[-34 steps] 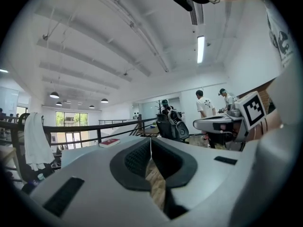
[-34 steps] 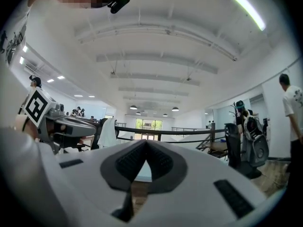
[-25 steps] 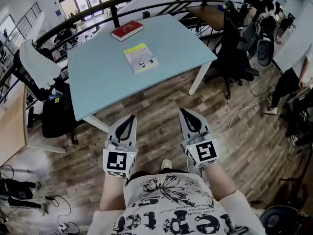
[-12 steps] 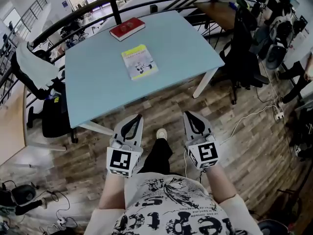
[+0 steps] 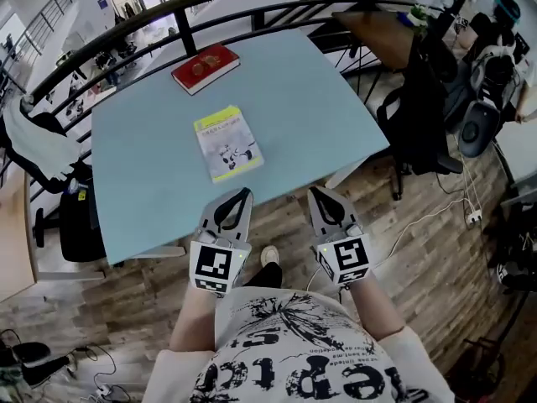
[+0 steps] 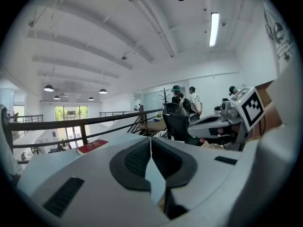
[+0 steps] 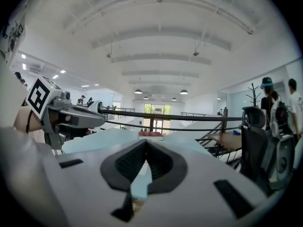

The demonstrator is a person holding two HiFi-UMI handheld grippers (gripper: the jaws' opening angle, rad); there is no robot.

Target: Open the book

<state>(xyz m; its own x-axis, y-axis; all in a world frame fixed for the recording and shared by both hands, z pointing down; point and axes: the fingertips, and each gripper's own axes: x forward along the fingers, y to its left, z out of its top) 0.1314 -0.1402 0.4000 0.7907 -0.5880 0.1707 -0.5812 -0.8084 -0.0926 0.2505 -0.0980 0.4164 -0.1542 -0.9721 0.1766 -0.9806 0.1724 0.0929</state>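
Yellow book (image 5: 226, 143), just ahead of your shut, empty left tongs (image 5: 242, 194) and right tongs (image 5: 315, 192), looks light and floppy: pinch its cover's free edge.

The pale blue table (image 5: 319, 99) bears a yellow-and-white book (image 5: 228, 143) and a red book (image 5: 205, 68).

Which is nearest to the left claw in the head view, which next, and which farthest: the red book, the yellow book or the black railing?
1. Yellow book, just ahead of the shut left claw, near the front edge of the table.
2. Red book, toward the table's far edge.
3. Black railing, beyond the table.
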